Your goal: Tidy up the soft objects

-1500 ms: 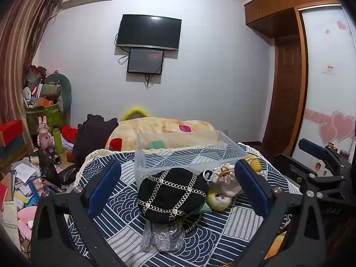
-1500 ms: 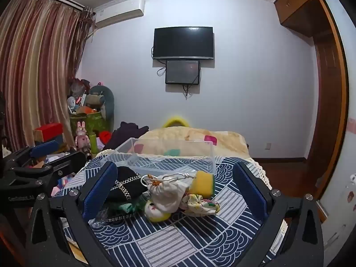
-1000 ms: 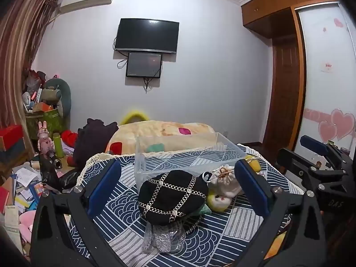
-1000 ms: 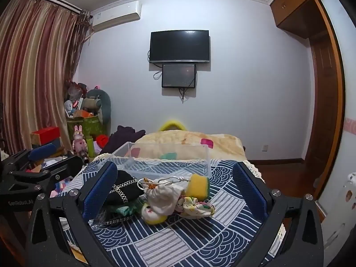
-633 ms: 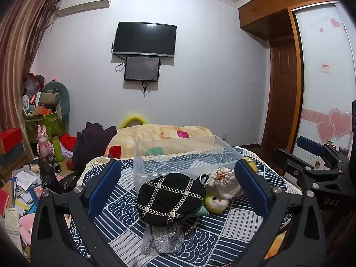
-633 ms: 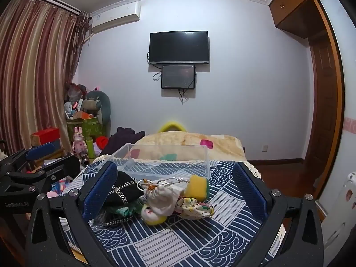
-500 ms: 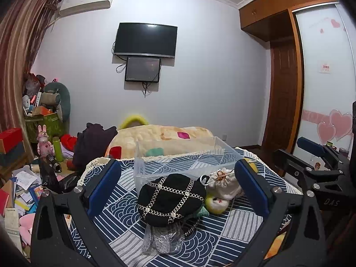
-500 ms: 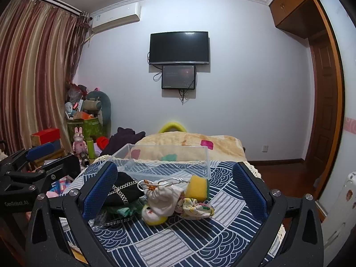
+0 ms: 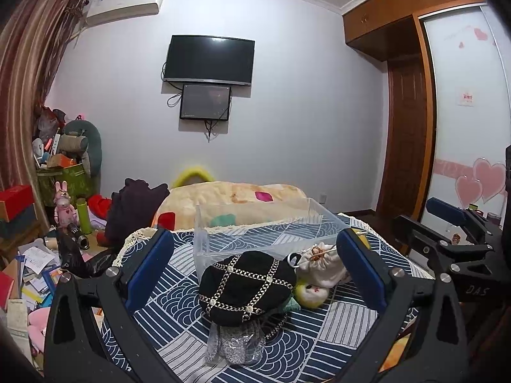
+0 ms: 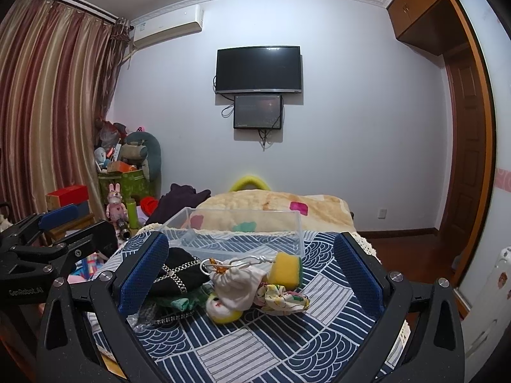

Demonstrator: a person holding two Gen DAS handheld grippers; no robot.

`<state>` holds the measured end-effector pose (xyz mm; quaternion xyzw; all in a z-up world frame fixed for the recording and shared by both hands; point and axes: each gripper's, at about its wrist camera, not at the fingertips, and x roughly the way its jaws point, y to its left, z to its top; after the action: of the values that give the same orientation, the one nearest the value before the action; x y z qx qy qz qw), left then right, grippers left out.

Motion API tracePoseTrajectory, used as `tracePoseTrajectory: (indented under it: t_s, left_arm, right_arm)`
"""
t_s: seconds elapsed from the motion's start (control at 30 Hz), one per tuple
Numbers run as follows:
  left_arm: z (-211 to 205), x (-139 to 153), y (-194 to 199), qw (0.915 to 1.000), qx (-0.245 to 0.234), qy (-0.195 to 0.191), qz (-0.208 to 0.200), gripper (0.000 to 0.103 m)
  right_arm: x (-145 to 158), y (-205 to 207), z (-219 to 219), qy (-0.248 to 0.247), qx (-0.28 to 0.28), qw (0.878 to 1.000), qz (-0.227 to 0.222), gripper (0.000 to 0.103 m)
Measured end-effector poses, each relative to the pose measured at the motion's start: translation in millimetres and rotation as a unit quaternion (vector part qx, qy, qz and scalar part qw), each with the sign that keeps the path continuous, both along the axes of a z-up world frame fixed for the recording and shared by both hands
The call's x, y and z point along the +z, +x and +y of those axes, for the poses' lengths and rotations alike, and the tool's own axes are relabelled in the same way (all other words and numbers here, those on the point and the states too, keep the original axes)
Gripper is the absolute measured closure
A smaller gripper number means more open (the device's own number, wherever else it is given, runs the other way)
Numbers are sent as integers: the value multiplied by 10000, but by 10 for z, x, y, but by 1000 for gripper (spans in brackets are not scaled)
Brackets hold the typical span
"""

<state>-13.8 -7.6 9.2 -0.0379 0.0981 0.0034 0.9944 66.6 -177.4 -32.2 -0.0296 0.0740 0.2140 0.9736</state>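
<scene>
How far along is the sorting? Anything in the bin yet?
Nothing done: the clear bin looks empty. Both the left gripper and right gripper are open, holding nothing. Left: black hat, white pouch, yellow sponge, floral cloth, all on the table.

A tabletop under a navy-and-white patterned cloth (image 10: 287,348) carries a clear plastic bin (image 10: 242,236) at the back. In front of it sit a black studded cap (image 9: 247,285), a white drawstring pouch (image 10: 238,284), a yellow sponge (image 10: 286,269) and a floral cloth bundle (image 10: 282,300), bunched together.
</scene>
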Motion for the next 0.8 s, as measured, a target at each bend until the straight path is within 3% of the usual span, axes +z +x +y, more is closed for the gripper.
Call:
tracePoseTrajectory:
  t_s: [0.8]
  left_arm:
    - [-17, -7, -34, 10000, -52, -15, -18, 0]
  right_arm:
    - [13, 15, -15, 74, 50, 10000, 38, 0]
